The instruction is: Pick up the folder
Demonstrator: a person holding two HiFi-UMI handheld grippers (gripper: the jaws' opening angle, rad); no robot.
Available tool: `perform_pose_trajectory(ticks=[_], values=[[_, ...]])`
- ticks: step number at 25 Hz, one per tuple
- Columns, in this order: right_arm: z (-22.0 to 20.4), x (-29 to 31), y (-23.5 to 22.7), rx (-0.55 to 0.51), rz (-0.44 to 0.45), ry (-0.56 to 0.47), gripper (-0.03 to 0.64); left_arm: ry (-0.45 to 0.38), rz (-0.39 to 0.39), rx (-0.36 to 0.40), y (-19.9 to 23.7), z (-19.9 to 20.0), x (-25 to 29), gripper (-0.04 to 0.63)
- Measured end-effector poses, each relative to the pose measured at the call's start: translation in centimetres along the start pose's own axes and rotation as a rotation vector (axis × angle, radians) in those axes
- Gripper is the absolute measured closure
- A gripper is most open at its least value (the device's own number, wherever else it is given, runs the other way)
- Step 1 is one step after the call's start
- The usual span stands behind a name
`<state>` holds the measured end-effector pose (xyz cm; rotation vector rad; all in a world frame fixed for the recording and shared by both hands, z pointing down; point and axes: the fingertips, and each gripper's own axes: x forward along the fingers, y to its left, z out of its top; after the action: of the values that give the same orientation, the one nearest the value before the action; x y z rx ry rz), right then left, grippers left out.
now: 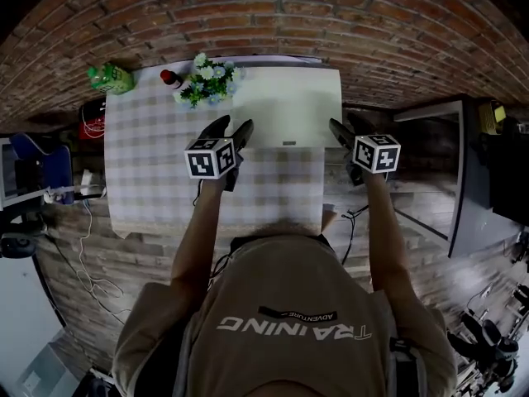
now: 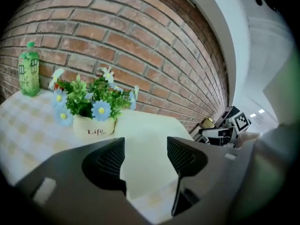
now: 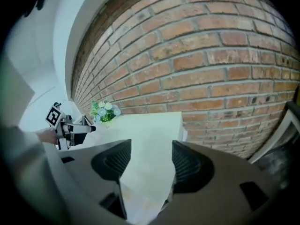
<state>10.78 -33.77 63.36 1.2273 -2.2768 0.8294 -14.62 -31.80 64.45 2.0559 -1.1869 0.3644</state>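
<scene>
The left gripper (image 1: 232, 127) has its jaws wide apart, with nothing between the ribbed pads. Through the gap shows the pale folder (image 2: 145, 130), lying flat just ahead of and below the tips. The right gripper (image 1: 337, 131) is likewise spread open and holds nothing, and its own view shows the same folder (image 3: 150, 130) running away between its jaws.

From the head view, the folder (image 1: 285, 106) lies on the far right part of a table with a checked cloth (image 1: 157, 172). The left gripper is at the folder's near left corner and the right gripper at its right edge. Whether either touches it cannot be told.

A pot of blue and white flowers (image 1: 207, 81) stands just left of the folder. A green bottle (image 1: 110, 78) stands at the far left corner, against a brick wall (image 1: 331, 23).
</scene>
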Motion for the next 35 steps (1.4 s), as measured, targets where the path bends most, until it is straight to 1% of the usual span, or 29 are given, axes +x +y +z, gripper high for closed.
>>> perform_pose_trajectory(ticks=[3, 5, 8, 9, 13, 15, 18, 22, 24, 27, 30, 35], values=[[-1.6, 1.3, -2.0, 0.061, 0.018, 0.070, 0.377, 0.075, -0.048, -0.069, 1.4, -0.9, 1.2, 0.316], [-2.4, 2.2, -2.9, 0.079, 0.033, 0.110, 0.377, 0.089, -0.058, -0.102, 2.3, -0.8, 2.0, 0.313], [-2.5, 3.4, -3.2, 0.091, 0.063, 0.136, 0.376, 0.112, -0.032, -0.096, 3.8, -0.7, 3.0, 0.311], [-2.6, 3.7, -3.2, 0.098, 0.076, 0.142, 0.376, 0.118, -0.033, -0.109, 4.1, -0.9, 3.2, 0.310], [-3.0, 5.0, -4.0, 0.136, 0.131, 0.187, 0.377, 0.137, -0.088, -0.217, 4.6, -1.5, 4.5, 0.308], [-3.2, 5.8, -4.2, 0.134, 0.163, 0.219, 0.377, 0.155, -0.109, -0.246, 4.6, -1.9, 5.3, 0.307], [-3.2, 6.7, -4.5, 0.133, 0.193, 0.254, 0.373, 0.183, -0.118, -0.241, 4.5, -2.2, 6.3, 0.307], [-3.4, 7.2, -4.6, 0.163, 0.223, 0.269, 0.367, 0.182, -0.105, -0.248, 4.7, -2.5, 6.7, 0.302], [-3.5, 7.4, -4.7, 0.167, 0.224, 0.278, 0.364, 0.185, -0.100, -0.251, 4.7, -2.6, 6.9, 0.298], [-4.1, 7.6, -4.7, 0.233, 0.232, 0.282, 0.359, 0.189, -0.093, -0.250, 4.7, -2.7, 7.0, 0.296], [-4.4, 7.8, -4.8, 0.309, 0.264, 0.270, 0.353, 0.168, -0.103, -0.265, 4.9, -2.7, 7.1, 0.286], [-4.3, 7.9, -4.9, 0.307, 0.278, 0.275, 0.350, 0.170, -0.109, -0.262, 4.8, -2.6, 7.3, 0.282]])
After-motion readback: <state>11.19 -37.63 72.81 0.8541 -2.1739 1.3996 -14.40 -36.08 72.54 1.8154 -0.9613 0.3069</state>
